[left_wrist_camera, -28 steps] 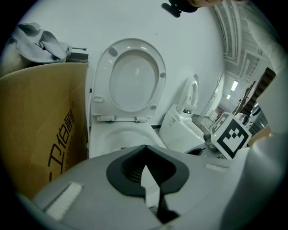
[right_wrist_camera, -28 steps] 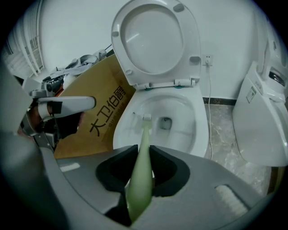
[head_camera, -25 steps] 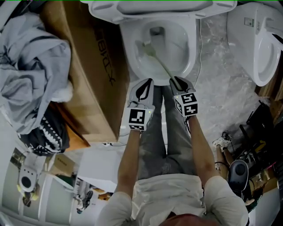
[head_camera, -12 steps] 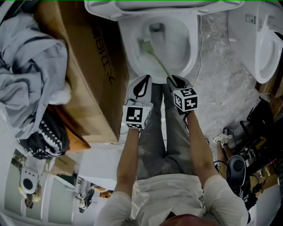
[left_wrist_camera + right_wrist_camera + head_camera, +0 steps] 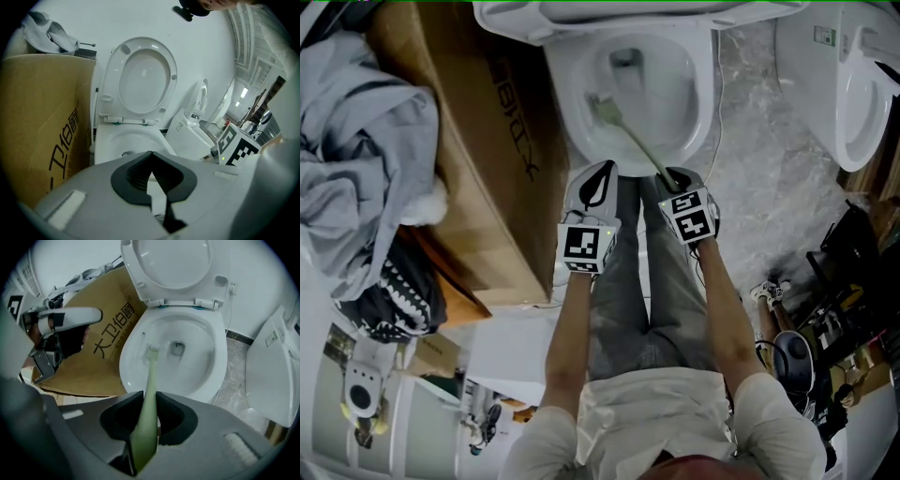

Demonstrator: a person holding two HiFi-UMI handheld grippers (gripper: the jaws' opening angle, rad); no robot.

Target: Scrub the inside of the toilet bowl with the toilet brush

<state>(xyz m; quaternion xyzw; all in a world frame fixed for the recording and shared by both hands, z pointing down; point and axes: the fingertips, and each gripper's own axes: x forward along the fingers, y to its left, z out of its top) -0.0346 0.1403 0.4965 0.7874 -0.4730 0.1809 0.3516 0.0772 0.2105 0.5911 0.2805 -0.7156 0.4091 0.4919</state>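
Two grippers hang just off the front edge of the white ceramic toilet bowl (image 5: pixel 705 98), and only one of them carries the tool. The right gripper (image 5: pixel 673 175) has its jaws clamped on the handle of the pale green long-handled toilet brush (image 5: pixel 630 139), which its own view shows running straight out between the dark jaw pads (image 5: pixel 149 380). The left gripper (image 5: pixel 598 180) sits beside it at the bowl's front. Its jaws are pressed together with nothing between them (image 5: pixel 150 159), and it looks over the rim (image 5: pixel 123 140) without touching the brush.

The brush's long axis runs from the bowl's front edge forward and slightly leftward into the bowl. Its bristled head lies on the bowl's inner left wall, just left of the drain opening (image 5: pixel 176 348) and nearer the front than the drain is. The right arm is plainly the working one.

Judging by this, scrubbing is under way. The next strokes will likely sweep the head along that axis and around the bowl's wall, pivoting at the right gripper. The bowl's right and rear walls (image 5: pixel 201 366) lie farther from the head and would need the handle swung across
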